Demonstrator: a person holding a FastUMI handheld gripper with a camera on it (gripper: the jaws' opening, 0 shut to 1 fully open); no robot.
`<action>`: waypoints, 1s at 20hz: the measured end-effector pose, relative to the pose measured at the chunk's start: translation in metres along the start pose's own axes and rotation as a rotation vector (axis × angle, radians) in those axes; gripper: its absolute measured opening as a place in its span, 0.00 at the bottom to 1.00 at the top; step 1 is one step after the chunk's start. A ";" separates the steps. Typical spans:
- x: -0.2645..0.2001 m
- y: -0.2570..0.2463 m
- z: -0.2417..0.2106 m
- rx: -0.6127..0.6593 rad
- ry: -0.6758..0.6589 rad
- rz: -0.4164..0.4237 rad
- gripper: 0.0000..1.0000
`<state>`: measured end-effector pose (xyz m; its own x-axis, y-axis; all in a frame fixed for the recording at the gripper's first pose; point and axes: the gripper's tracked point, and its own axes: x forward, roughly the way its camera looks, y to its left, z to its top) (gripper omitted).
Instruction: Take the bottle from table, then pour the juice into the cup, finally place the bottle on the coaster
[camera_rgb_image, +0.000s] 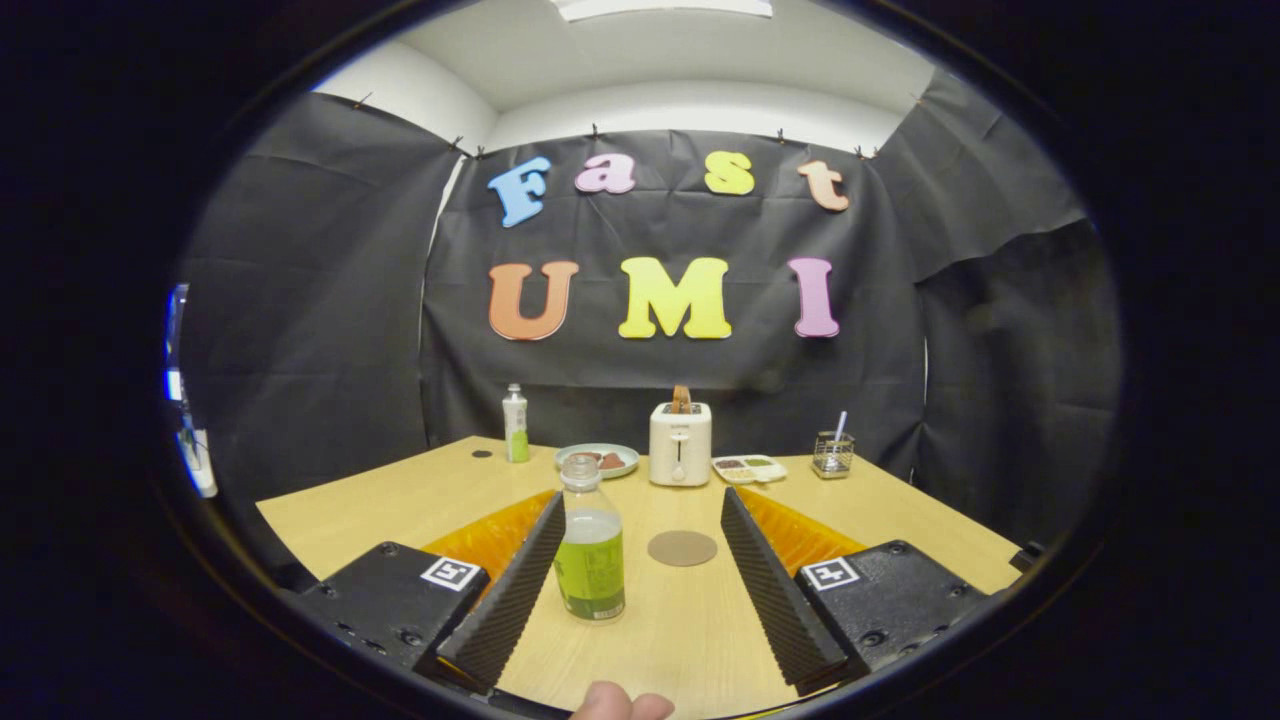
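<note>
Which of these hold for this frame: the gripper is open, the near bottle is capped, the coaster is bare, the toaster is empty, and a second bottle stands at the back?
1. The gripper is open. True; the near bottle stands between its fingers, close to the left one.
2. The near bottle is capped. False; its neck is open.
3. The coaster is bare. True.
4. The toaster is empty. False; something brown sticks up from its slot.
5. A second bottle stands at the table's far side. True.
</note>
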<state>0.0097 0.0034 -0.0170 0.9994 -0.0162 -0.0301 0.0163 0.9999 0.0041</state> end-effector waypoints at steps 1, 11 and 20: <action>0.002 0.002 -0.003 -0.003 0.007 0.003 1.00; 0.045 0.028 -0.054 0.009 0.100 0.021 1.00; 0.085 0.043 -0.088 0.018 0.202 0.001 1.00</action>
<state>0.0924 0.0456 -0.1076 0.9730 -0.0121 -0.2303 0.0177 0.9996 0.0222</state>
